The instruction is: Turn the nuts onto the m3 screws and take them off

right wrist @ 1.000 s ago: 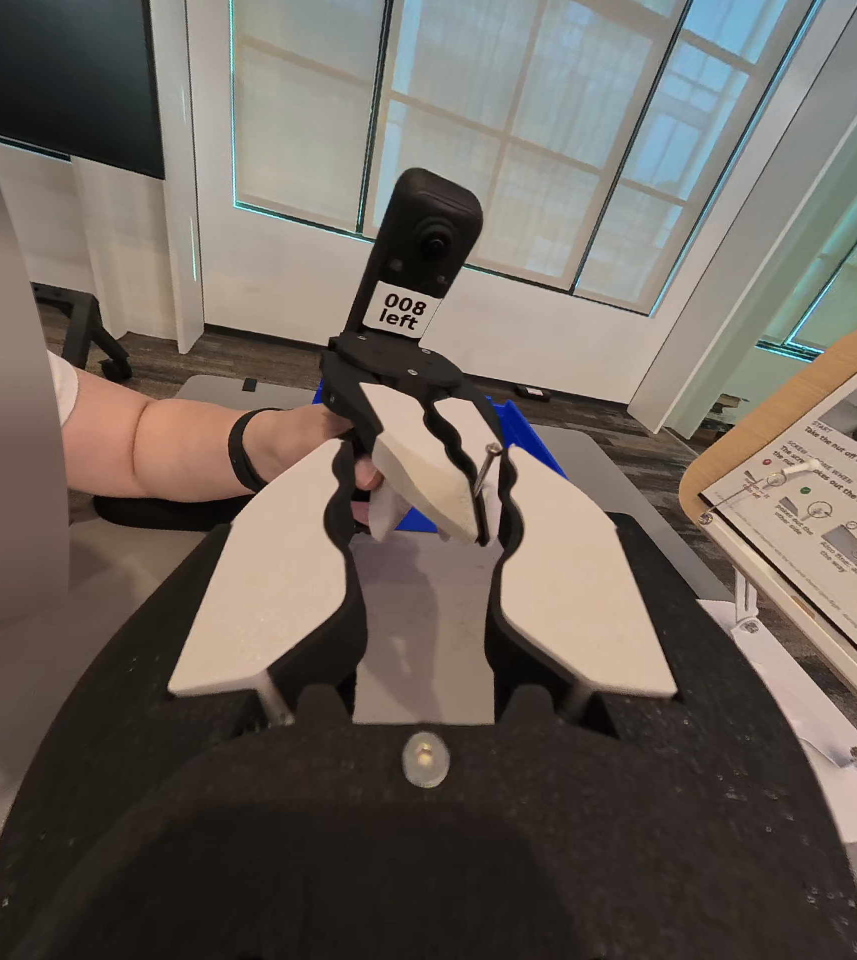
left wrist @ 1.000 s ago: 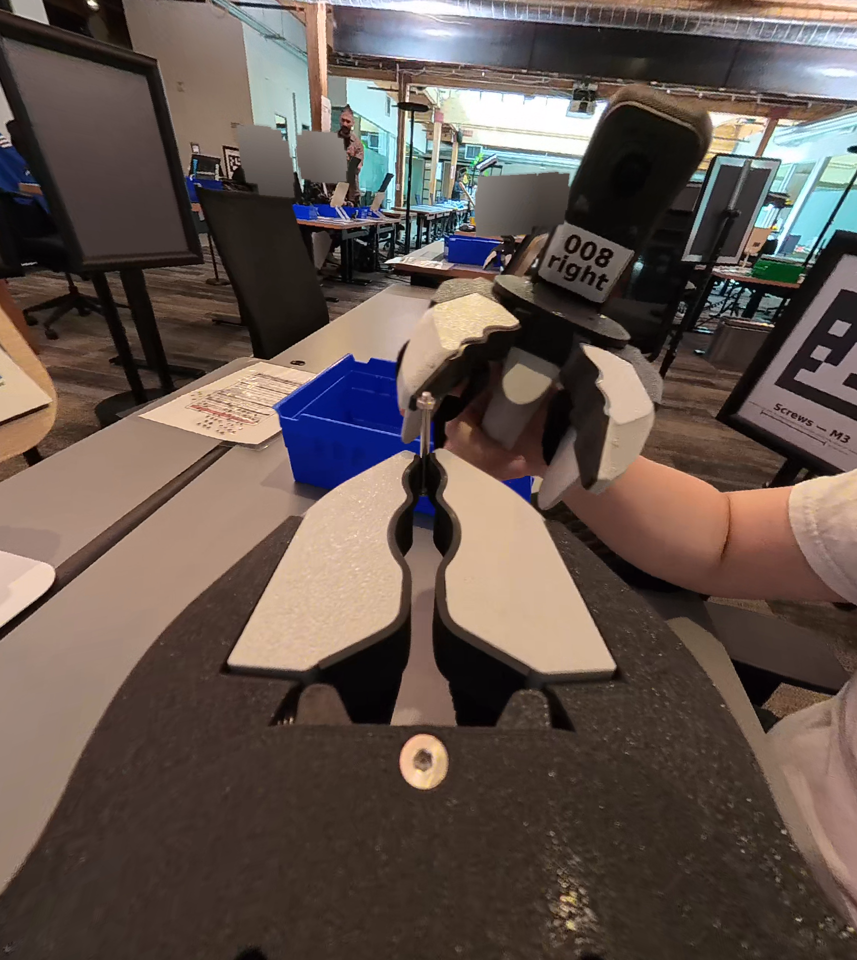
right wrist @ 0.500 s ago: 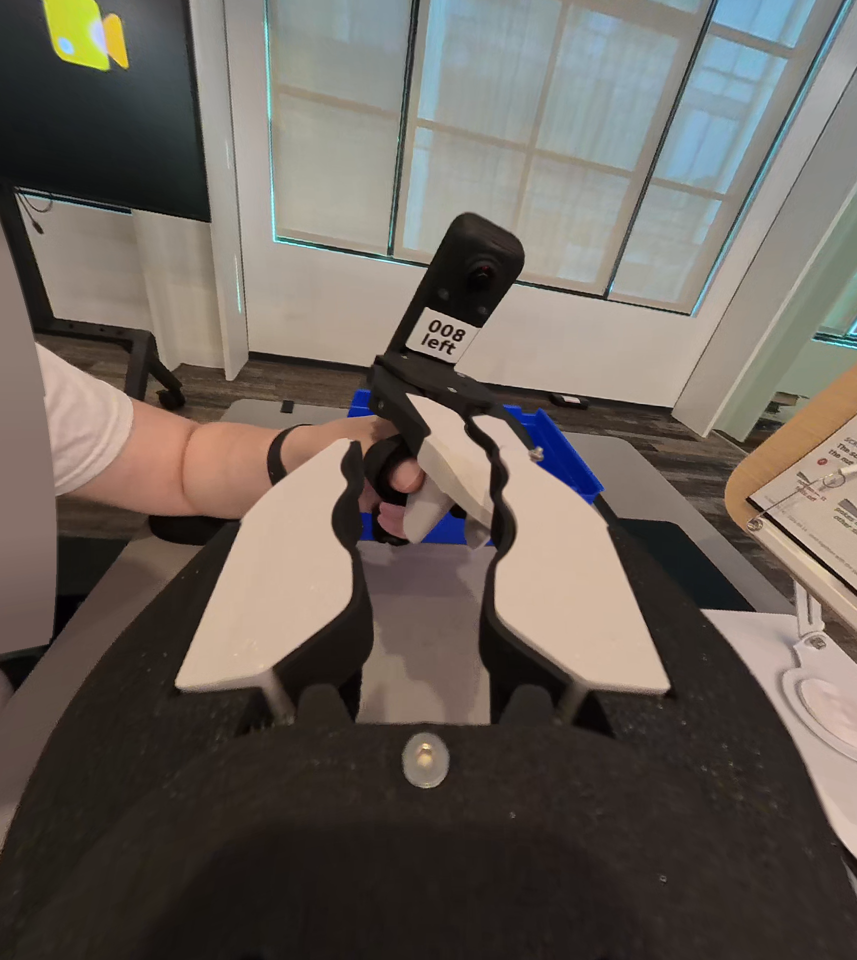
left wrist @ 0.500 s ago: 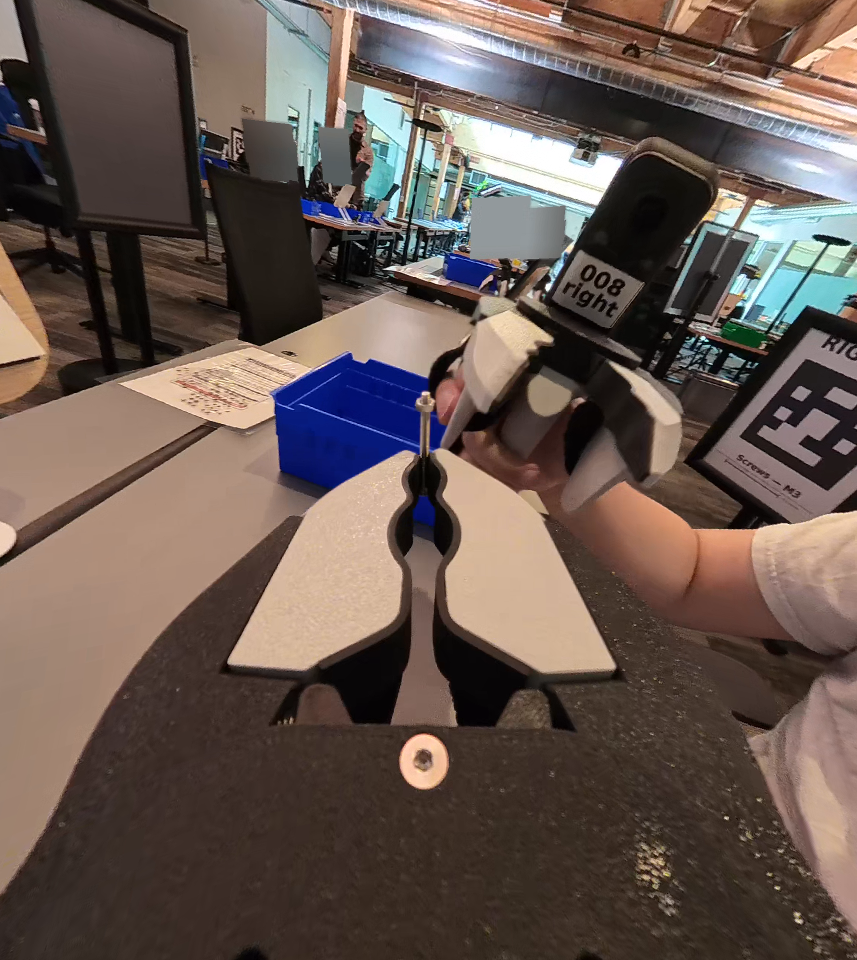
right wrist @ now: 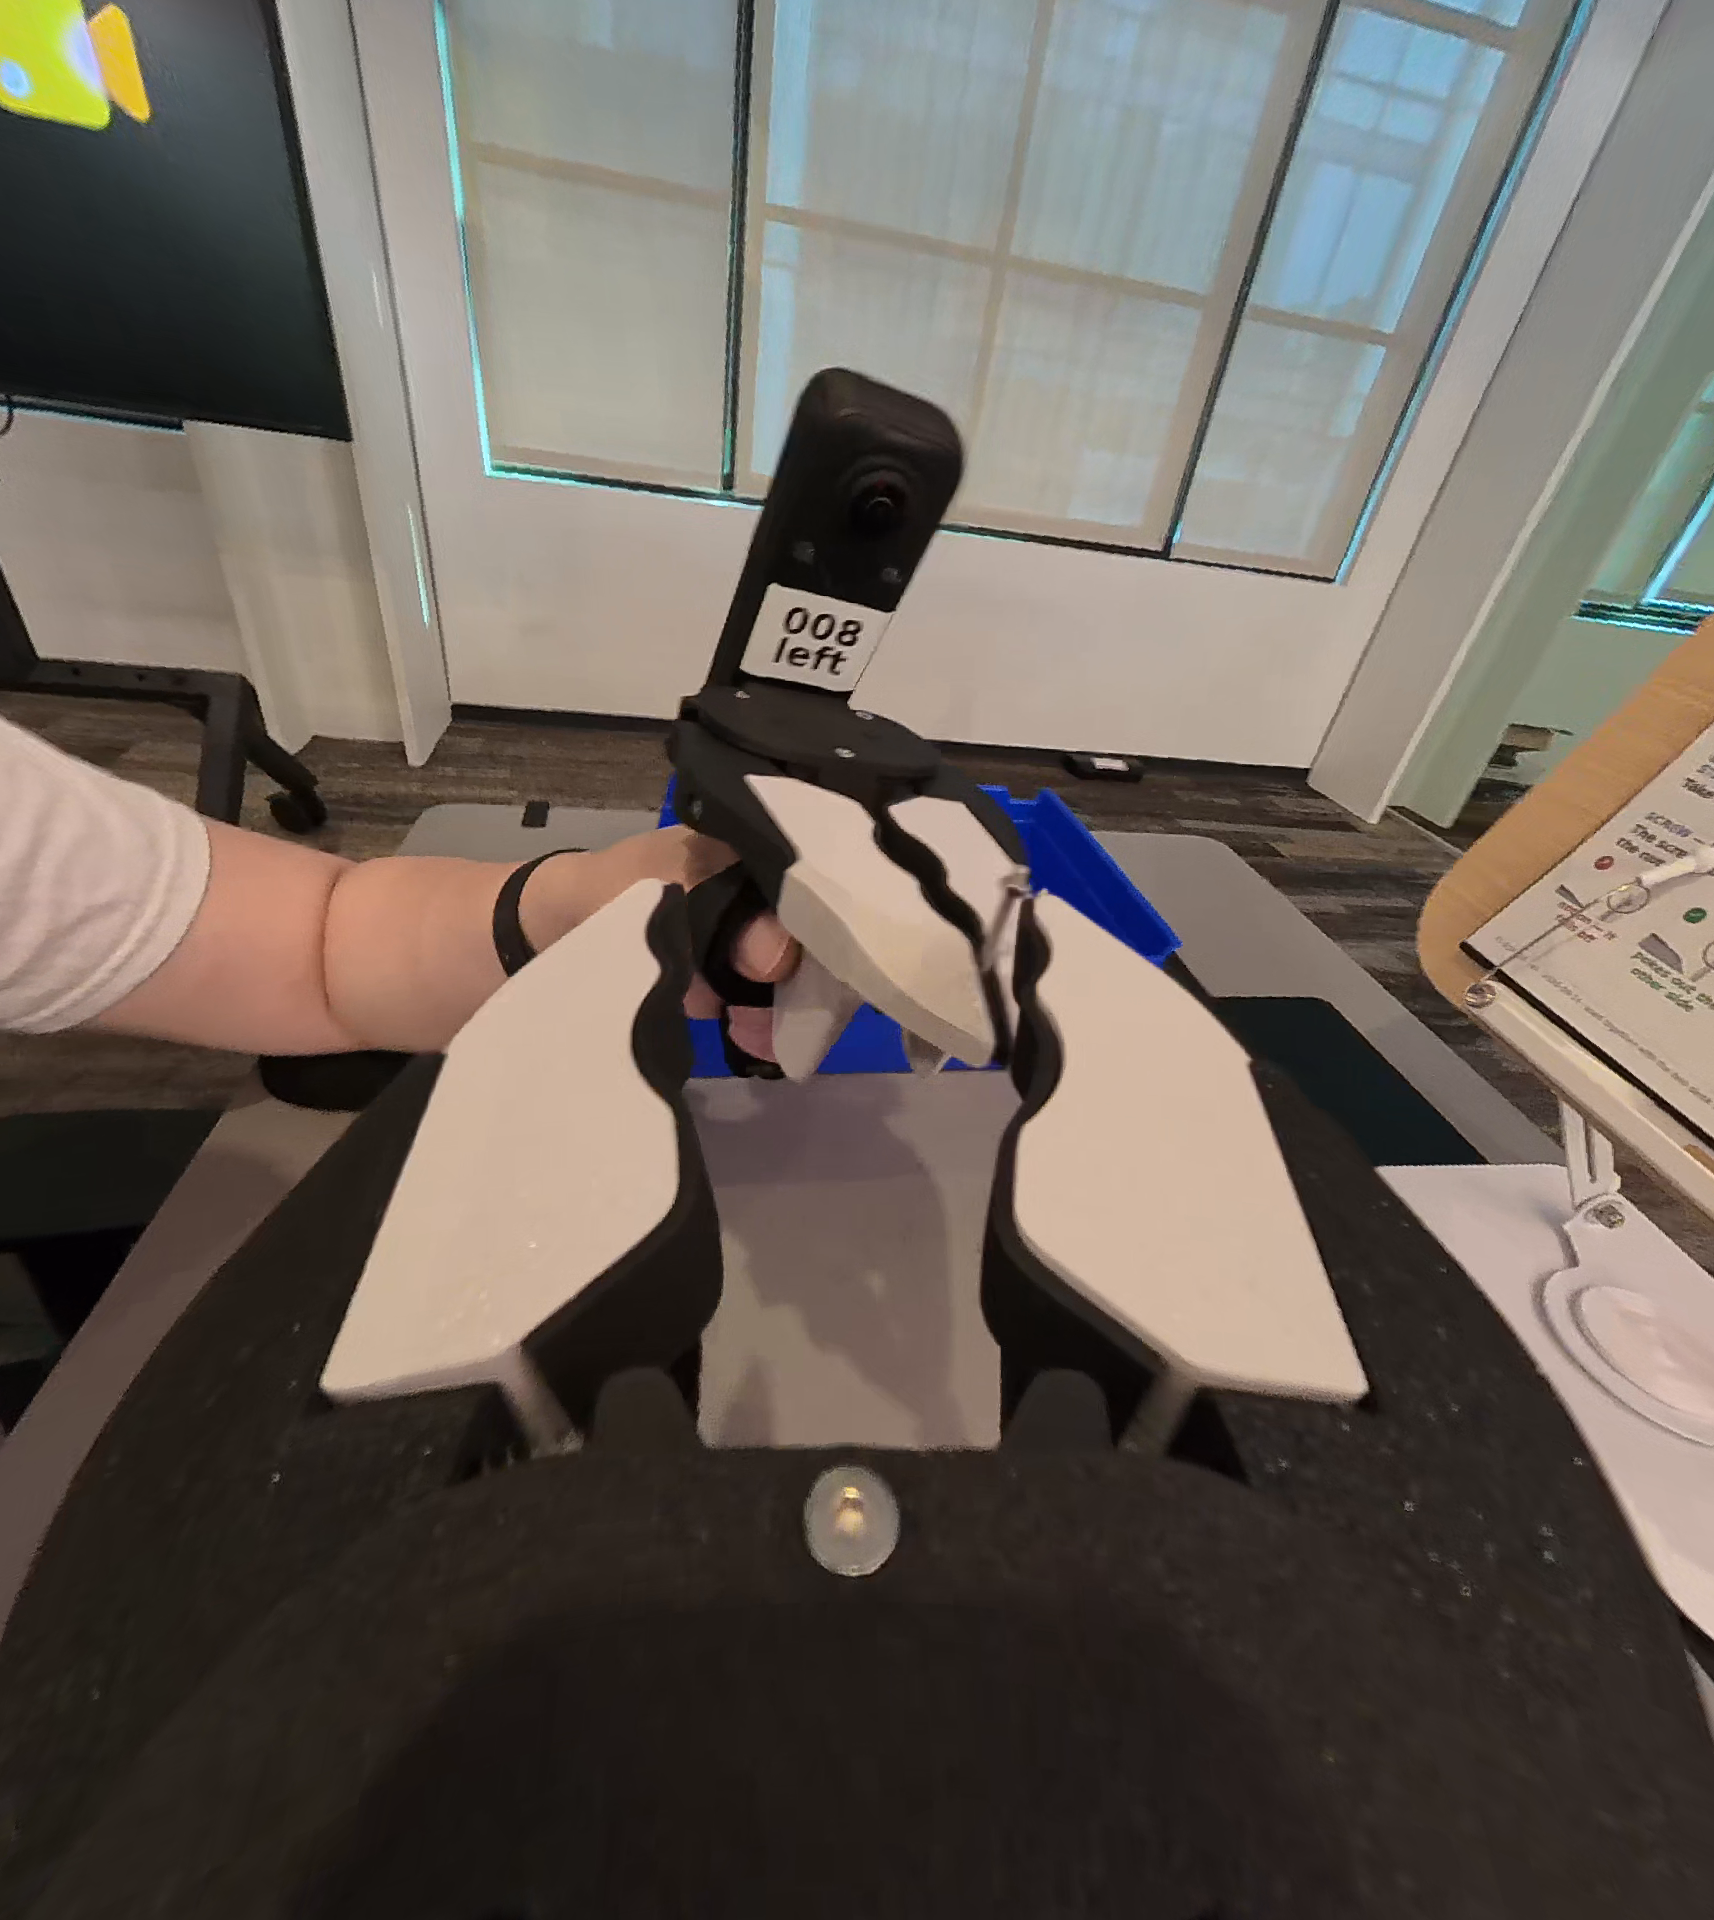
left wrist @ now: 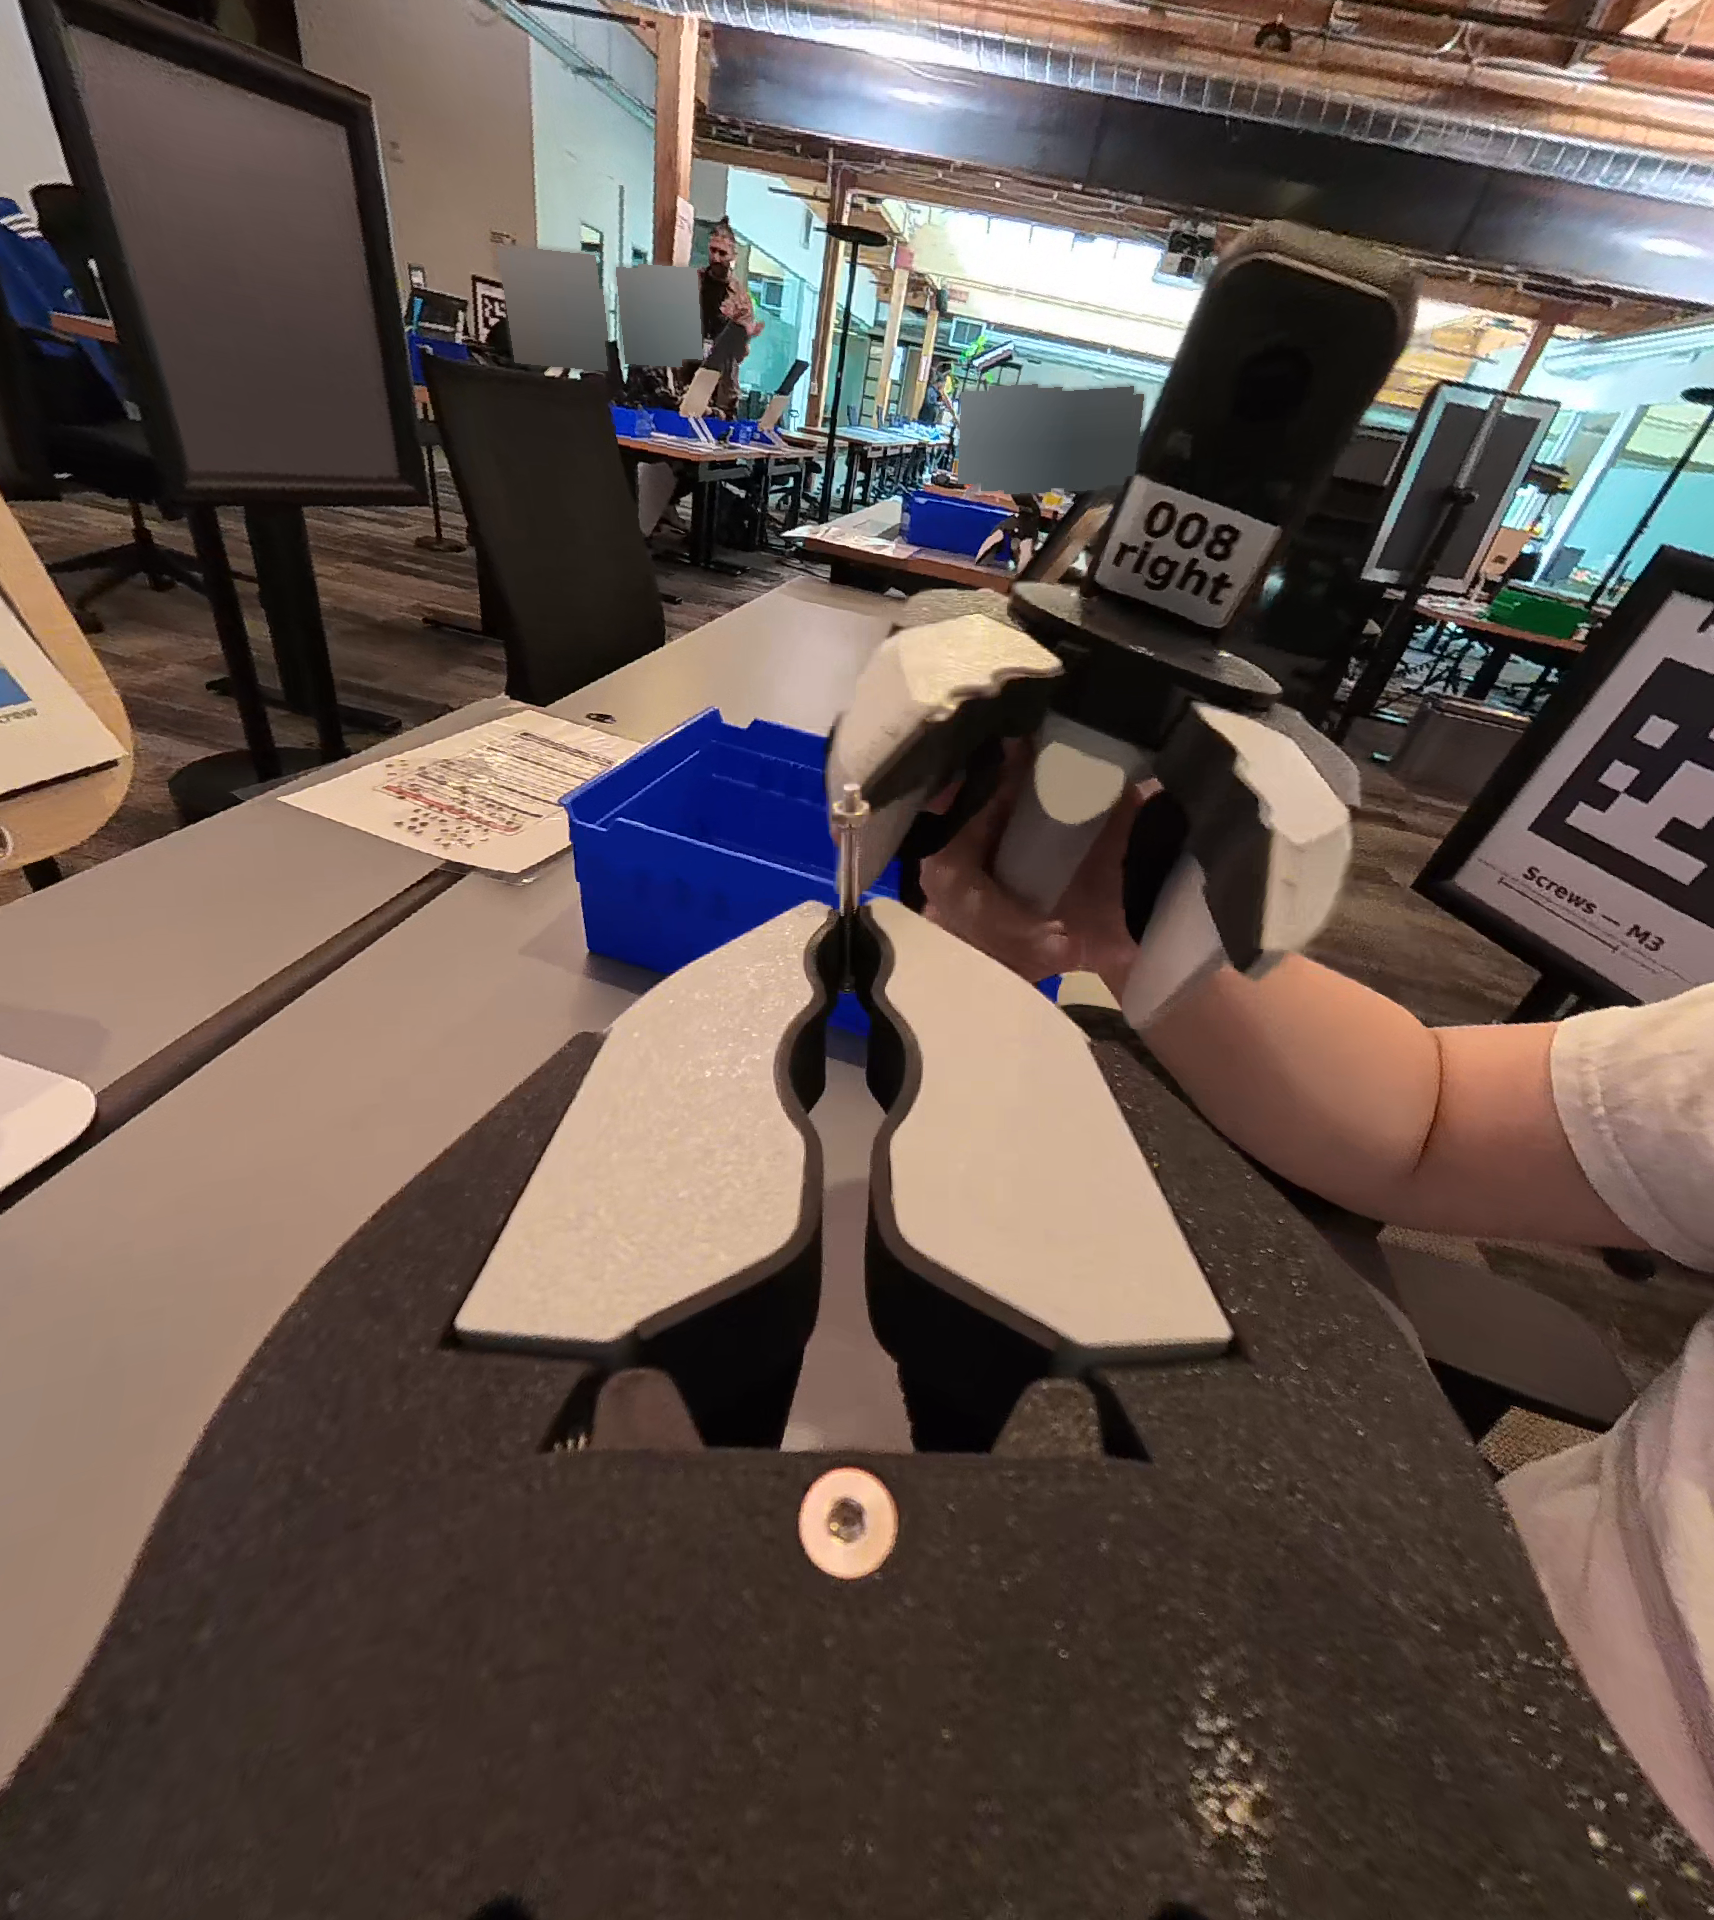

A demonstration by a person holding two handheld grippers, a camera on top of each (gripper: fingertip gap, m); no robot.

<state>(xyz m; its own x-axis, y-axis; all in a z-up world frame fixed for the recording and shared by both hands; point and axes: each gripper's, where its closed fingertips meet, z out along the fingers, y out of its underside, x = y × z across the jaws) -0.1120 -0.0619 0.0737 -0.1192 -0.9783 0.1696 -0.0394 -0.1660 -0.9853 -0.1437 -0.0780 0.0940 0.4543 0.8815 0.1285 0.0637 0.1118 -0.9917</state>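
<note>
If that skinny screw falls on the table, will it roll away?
Probably. The screw is a thin round metal pin, so it would likely roll on the smooth table. It looks stiff and light, and only its bottom end is pinched by the left gripper.

Left gripper (left wrist: 845, 935): pale grey speckled finger plates edged black, on a black grainy body. Right gripper (right wrist: 837, 997): the same white-grey plates on black. Thin metal screw (left wrist: 847, 868): silvery, bright at the head. Rectangular plastic bin (left wrist: 697, 831): saturated blue. Tabletop (left wrist: 209, 1091): flat mid grey. Framed sign (left wrist: 1663, 790): white with a black square-block pattern, black frame. Paper sheet (left wrist: 479, 779): white with small red and dark marks.
</note>
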